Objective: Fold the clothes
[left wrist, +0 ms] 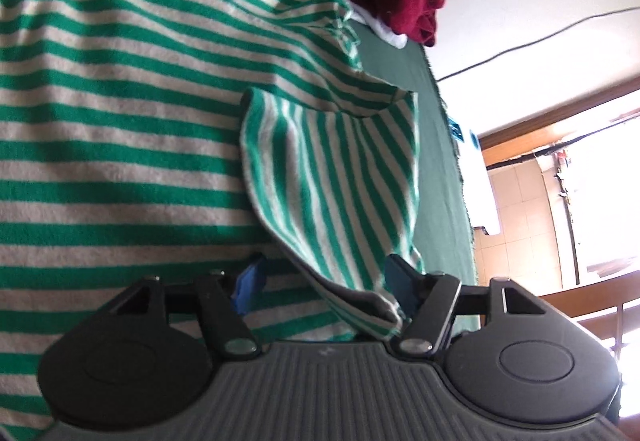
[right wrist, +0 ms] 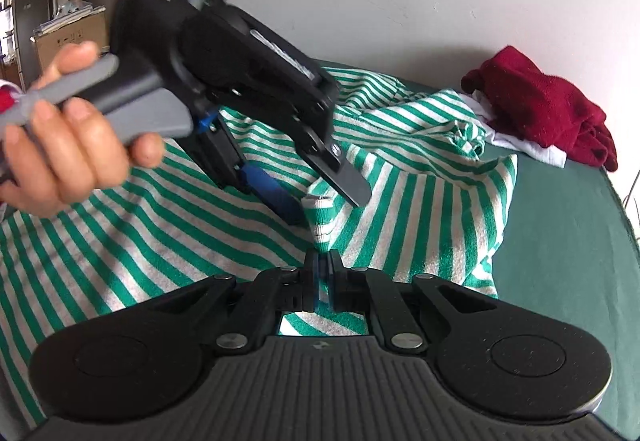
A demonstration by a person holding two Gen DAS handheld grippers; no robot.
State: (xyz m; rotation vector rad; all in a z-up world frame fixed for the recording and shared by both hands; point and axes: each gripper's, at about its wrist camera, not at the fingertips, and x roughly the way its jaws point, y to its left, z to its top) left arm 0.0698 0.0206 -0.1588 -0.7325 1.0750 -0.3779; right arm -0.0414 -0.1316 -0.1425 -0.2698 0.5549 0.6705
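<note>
Garment: green-and-white striped top (right wrist: 200,225), spread over a green-covered surface (right wrist: 560,241), possibly a bed; filling most of both wrist views.
Folded flap: a sleeve or corner (left wrist: 332,181) turned back over the body of the top, stripes running across those beneath; cuff end (right wrist: 320,217) raised at the near middle.
Handling: soft, light knit by the look of it; limp, apt to sag and drag rather than hold a shape; fuzzy face likely to cling to itself, so unlikely to slip.
Where to grip: hems, cuff and seam edges, where the cloth is doubled; a pinch in mid-panel likely to lift only one layer and wrinkle the rest.
Left claw (left wrist: 324,289): released, jaws standing well apart; the flap's edge lying between the blue pads, touching the right pad (left wrist: 400,281), not pinched.
Left claw from the right wrist view (right wrist: 320,197): pointing down at the raised cuff, carried in a person's hand (right wrist: 68,145) at the left.
Right claw (right wrist: 322,265): clenched, jaws nearly together; raised cuff fabric running down into them, so seemingly grasping the top there, though the pinch itself is hidden.
Far right: dark red garment (right wrist: 540,105) on a white cloth (right wrist: 520,145), well apart from the striped top's body.
</note>
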